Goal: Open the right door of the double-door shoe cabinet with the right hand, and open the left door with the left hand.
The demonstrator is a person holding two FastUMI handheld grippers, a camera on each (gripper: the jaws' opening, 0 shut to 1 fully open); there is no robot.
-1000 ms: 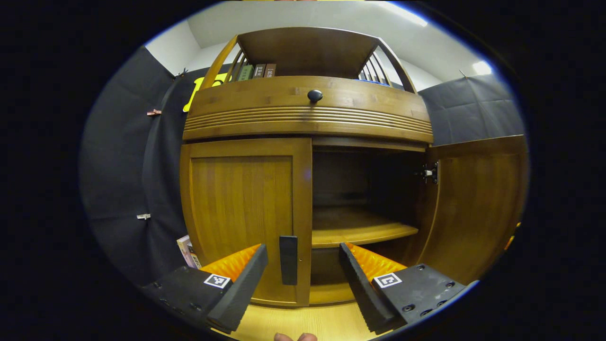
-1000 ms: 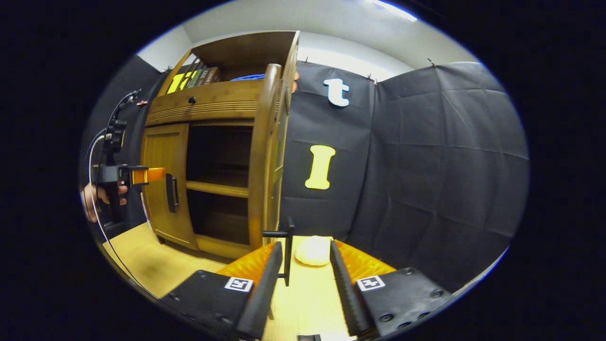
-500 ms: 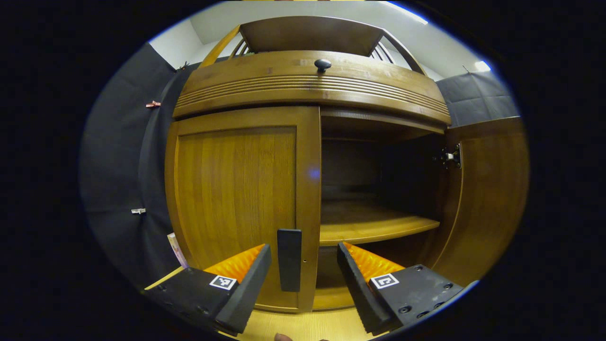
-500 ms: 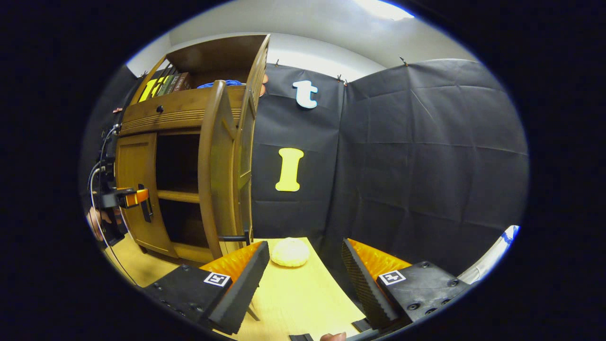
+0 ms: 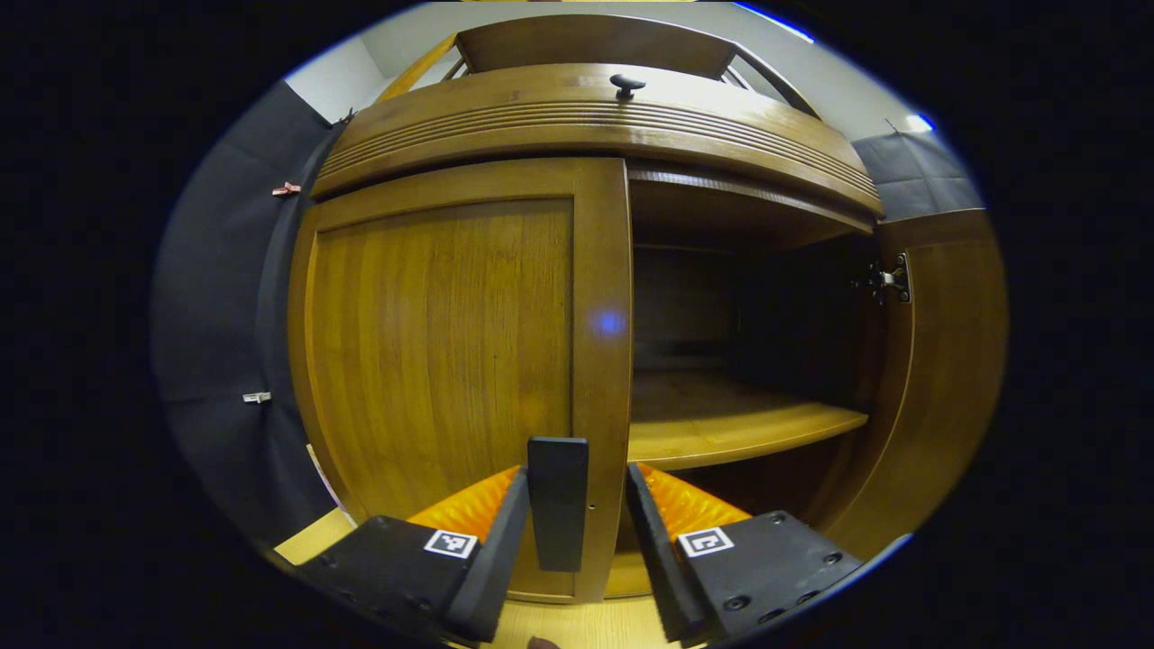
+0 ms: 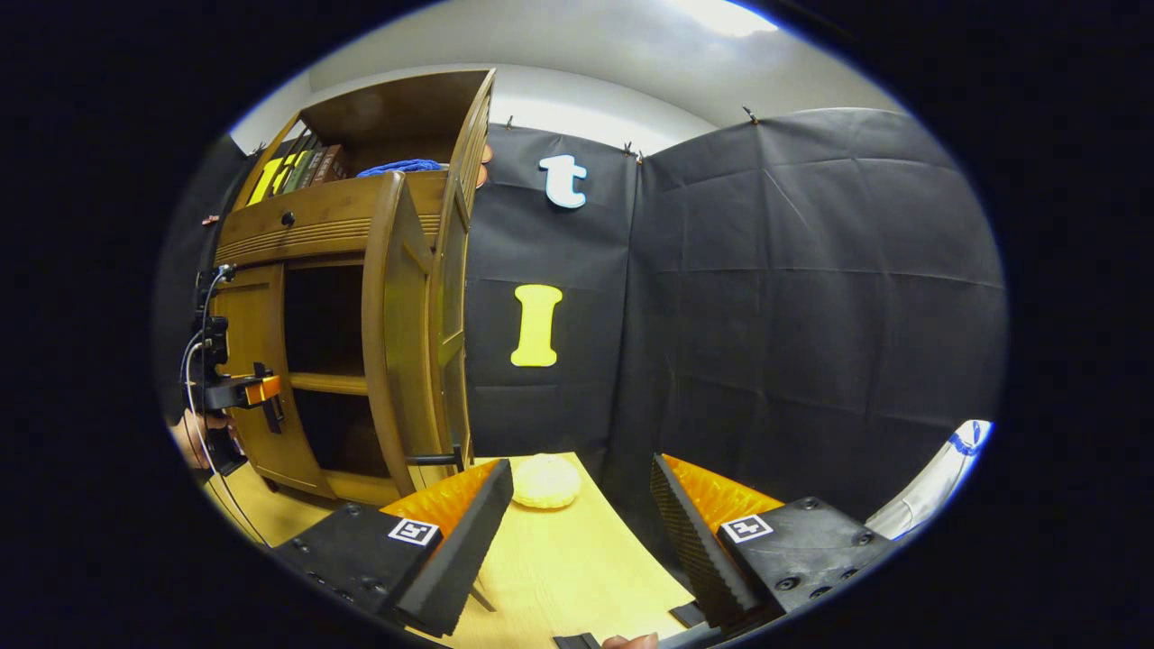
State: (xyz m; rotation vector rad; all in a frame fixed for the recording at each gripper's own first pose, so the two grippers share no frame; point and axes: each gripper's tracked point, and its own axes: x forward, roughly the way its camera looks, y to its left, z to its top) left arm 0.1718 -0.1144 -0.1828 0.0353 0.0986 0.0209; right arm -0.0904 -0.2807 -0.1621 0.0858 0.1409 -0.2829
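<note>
The shoe cabinet stands on a pale wooden tabletop against black cloth walls; right door swung wide; left door closed, left gripper jaws parted astride its handle; right gripper jaws released, empty.

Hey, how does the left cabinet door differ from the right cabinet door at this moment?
The left door is shut flat against the cabinet front; the right door stands swung wide open, baring the shelf. The left door's handle sits between the left gripper fingers, not yet clamped; the right door's handle is free, with the right gripper open and off to its side. Both are the same brown wood with a dark bar handle.
</note>
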